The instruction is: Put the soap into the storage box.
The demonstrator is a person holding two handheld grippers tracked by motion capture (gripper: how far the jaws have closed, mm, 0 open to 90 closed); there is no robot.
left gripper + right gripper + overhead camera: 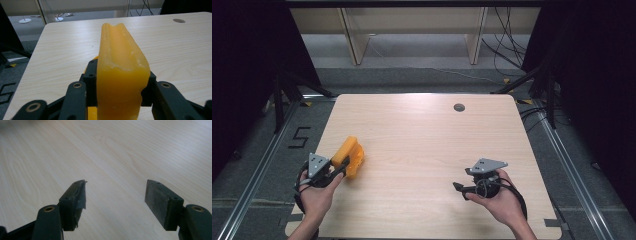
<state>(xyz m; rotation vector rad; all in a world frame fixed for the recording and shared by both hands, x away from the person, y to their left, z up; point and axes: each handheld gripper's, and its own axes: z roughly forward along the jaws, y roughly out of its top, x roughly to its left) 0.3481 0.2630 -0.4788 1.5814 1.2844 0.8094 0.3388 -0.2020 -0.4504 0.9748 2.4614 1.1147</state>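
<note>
High view: left tool (339, 167) pinches the orange block (350, 156) at its near end — long axis pointing away over the bench (422, 145); right tool (460, 189) spread, well apart.

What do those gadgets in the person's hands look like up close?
Both are black hand-held tongs: the left tongs and right tongs each carry a grey three-cornered plate on top and trail a black cable. Their linked arms show brass-coloured pivots and end in flat, dark rectangular pads.

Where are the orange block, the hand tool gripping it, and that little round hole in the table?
orange block (120, 65), left gripper view, its top face.
left tool (341, 168), high view, between its tips at the block.
round hole (459, 107), high view, its middle.
</note>
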